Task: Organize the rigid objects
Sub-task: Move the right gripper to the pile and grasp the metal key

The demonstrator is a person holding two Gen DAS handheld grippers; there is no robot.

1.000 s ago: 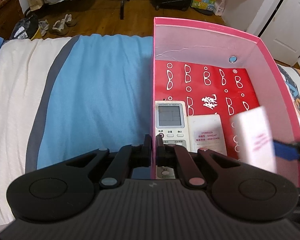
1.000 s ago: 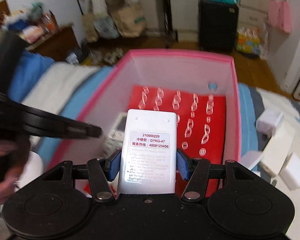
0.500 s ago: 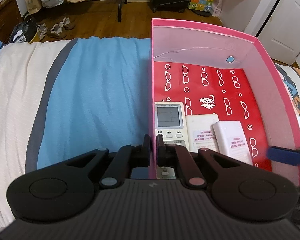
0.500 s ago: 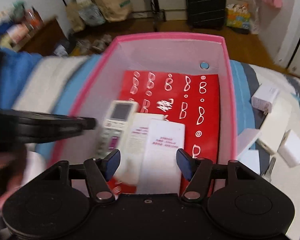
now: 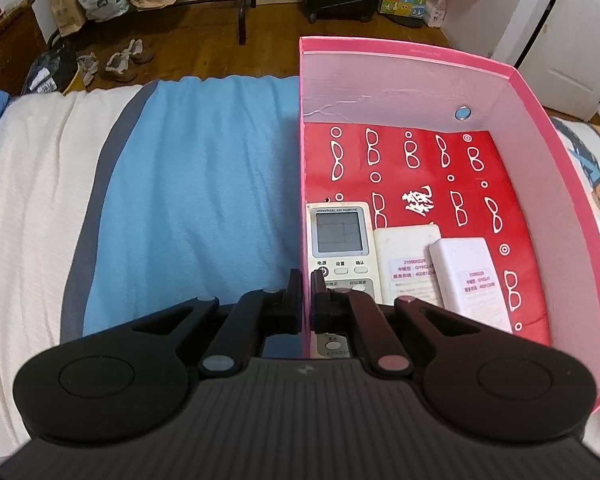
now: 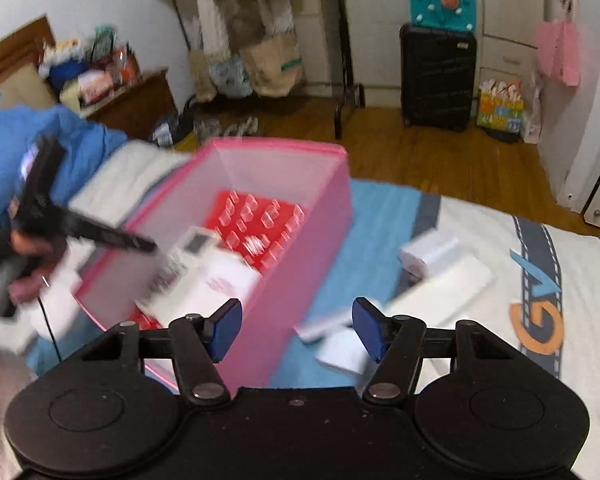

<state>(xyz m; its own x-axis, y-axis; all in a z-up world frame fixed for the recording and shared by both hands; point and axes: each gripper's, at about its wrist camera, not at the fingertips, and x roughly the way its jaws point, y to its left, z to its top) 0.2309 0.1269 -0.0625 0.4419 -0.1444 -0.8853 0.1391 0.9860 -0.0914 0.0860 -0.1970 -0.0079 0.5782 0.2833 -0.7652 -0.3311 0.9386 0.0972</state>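
1. Pink cardboard forms the box (image 5: 548, 184) that sits on the bed (image 5: 188, 184), its floor lined with a red sheet printed with white glasses shapes.
2. Three remotes lie side by side at the near end of the box: a remote with a screen (image 5: 340, 248) against the left wall, a white one face down (image 5: 406, 264) next to it, and a second face-down white remote (image 5: 470, 280) overlapping that one's right edge.
3. Left gripper (image 5: 306, 292) is clenched on the box's left wall, one finger outside and one inside.
4. Right gripper (image 6: 296, 330) is released and holds nothing, its blue pads wide apart over the box's right wall and the blue blanket (image 6: 380, 220).
5. Several white boxes (image 6: 440, 268) lie blurred on the bed to the right of the pink box.
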